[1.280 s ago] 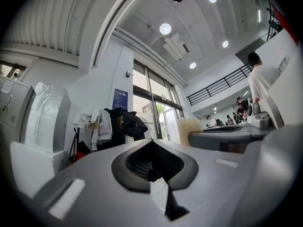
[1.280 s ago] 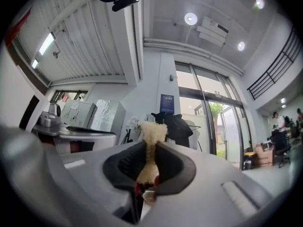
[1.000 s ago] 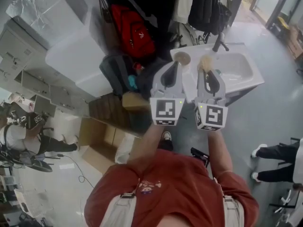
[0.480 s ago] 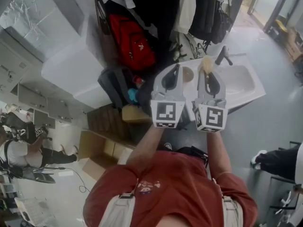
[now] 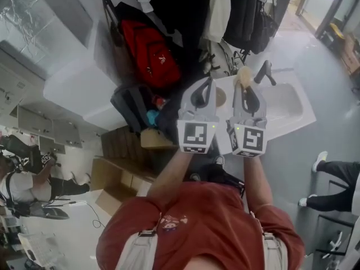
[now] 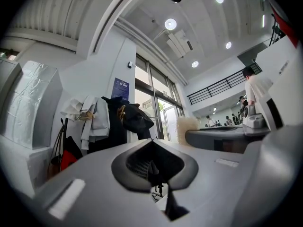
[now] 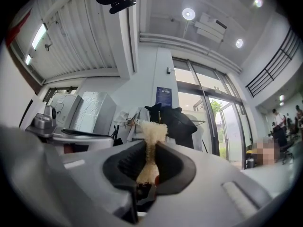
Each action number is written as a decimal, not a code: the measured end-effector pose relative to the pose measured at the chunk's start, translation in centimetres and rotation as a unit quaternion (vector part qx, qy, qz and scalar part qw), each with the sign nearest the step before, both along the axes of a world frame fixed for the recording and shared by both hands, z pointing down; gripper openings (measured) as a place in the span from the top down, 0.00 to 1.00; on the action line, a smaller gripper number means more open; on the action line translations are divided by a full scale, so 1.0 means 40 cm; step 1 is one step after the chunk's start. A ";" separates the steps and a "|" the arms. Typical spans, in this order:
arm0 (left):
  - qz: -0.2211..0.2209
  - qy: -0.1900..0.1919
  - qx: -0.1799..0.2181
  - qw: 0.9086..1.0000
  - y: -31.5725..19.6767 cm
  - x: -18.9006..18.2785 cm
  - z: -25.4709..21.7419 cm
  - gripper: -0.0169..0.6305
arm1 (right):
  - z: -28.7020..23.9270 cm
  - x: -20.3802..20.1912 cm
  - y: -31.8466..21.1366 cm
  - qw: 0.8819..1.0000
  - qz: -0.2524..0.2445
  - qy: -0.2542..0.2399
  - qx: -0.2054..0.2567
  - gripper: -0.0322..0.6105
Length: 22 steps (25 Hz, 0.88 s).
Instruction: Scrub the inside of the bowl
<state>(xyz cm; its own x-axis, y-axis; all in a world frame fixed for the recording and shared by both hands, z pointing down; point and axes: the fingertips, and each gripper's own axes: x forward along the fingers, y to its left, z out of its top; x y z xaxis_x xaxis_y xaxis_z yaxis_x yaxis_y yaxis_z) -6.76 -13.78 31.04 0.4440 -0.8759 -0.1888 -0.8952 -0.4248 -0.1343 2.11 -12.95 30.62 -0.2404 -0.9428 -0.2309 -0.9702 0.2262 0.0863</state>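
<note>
The bowl now sits nearer the closed, empty left gripper, which should steady its rim while the right gripper, clamped on the brush, scrubs inside.

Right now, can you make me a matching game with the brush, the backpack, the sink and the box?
Things:
1. brush
2. backpack
3. sink
4. box

Matches:
A. white
B. red
C. brown, down on the floor
D. clamped in the right gripper

Pairs: 1-D, 2-B, 3-A, 4-C
</note>
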 end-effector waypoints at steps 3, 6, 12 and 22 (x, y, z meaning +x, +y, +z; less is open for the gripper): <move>-0.008 -0.002 0.000 1.000 -0.049 0.029 0.002 0.96 | 0.007 0.029 -0.052 1.000 -0.012 -0.001 -0.001 0.87; -0.015 -0.003 0.005 1.000 -0.107 0.073 -0.008 0.96 | -0.002 0.068 -0.108 1.000 -0.022 -0.004 0.005 0.87; -0.027 -0.008 0.000 1.000 -0.197 0.166 0.003 0.96 | 0.002 0.164 -0.212 0.999 -0.036 -0.020 0.004 0.87; -0.048 -0.017 -0.025 0.998 -0.279 0.253 0.058 0.96 | 0.020 0.236 -0.309 0.997 -0.066 -0.028 -0.019 0.87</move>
<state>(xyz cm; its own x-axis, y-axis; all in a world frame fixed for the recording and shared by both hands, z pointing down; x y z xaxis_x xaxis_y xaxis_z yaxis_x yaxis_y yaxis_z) 3.35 -24.95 33.36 0.3630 -0.9227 -0.1300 -0.9275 -0.3444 -0.1454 11.53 -25.31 31.44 -0.3510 -0.9122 -0.2113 -0.9348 0.3545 0.0224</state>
